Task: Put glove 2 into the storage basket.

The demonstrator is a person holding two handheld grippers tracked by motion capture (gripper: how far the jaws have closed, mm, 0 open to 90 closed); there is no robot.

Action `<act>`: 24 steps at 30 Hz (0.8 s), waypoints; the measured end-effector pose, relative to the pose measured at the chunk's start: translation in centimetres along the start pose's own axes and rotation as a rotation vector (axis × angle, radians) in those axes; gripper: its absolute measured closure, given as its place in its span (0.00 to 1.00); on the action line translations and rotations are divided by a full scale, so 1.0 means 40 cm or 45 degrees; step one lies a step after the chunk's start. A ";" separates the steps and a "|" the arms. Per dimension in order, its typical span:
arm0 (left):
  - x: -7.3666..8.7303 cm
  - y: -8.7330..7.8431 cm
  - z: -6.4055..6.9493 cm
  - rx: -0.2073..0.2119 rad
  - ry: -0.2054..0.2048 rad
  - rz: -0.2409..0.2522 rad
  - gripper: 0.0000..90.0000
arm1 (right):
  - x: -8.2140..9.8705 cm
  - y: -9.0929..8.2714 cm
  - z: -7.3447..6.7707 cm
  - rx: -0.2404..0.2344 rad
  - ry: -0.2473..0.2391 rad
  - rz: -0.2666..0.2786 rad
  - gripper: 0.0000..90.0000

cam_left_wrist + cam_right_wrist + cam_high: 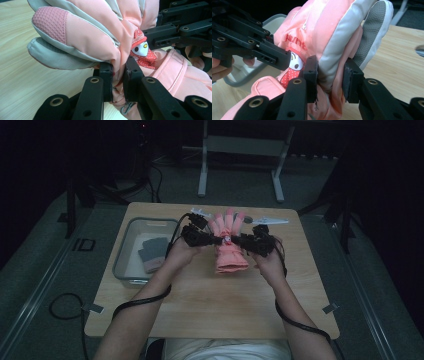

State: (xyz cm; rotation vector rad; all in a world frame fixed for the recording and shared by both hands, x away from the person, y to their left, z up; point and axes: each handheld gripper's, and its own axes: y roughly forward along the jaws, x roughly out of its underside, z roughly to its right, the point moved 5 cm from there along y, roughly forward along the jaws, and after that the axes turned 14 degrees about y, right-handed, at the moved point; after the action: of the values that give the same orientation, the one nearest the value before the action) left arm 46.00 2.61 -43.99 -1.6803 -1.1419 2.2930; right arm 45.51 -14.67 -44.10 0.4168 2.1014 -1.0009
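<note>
A padded pink glove (229, 242) with grey trim hangs above the middle of the wooden table, fingers pointing away, held from both sides. My left gripper (216, 240) is shut on its left edge; in the left gripper view the pads pinch a fold of the pink glove (100, 37) under the fingers at my left gripper (117, 75). My right gripper (237, 240) is shut on the opposite edge; in the right gripper view its pads squeeze the glove's (332, 32) pink and grey side at my right gripper (329, 75). A cartoon patch (141, 48) sits on the glove's back.
A clear plastic bin (127, 265) stands at the table's left and holds a dark grey knitted glove (152, 252). The table (210, 305) has bare wood in front of the hands. Cables trail off the near edge. A metal stand (240, 150) rises beyond the far edge.
</note>
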 end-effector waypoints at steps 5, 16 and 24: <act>0.010 -0.058 -0.019 -0.037 -0.003 -0.001 0.88 | -0.019 0.026 -0.049 -0.033 -0.027 0.004 0.76; 0.040 -0.179 -0.059 -0.102 -0.021 0.002 0.88 | -0.053 0.078 -0.152 -0.089 -0.082 -0.002 0.77; 0.066 -0.263 -0.091 -0.153 -0.045 -0.001 0.88 | -0.075 0.130 -0.233 -0.140 -0.116 -0.007 0.77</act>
State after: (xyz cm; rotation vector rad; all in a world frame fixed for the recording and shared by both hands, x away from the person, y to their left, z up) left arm 44.35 13.27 -40.21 -1.6841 -1.3118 2.3056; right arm 45.81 -4.09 -40.79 0.3050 2.0648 -0.8864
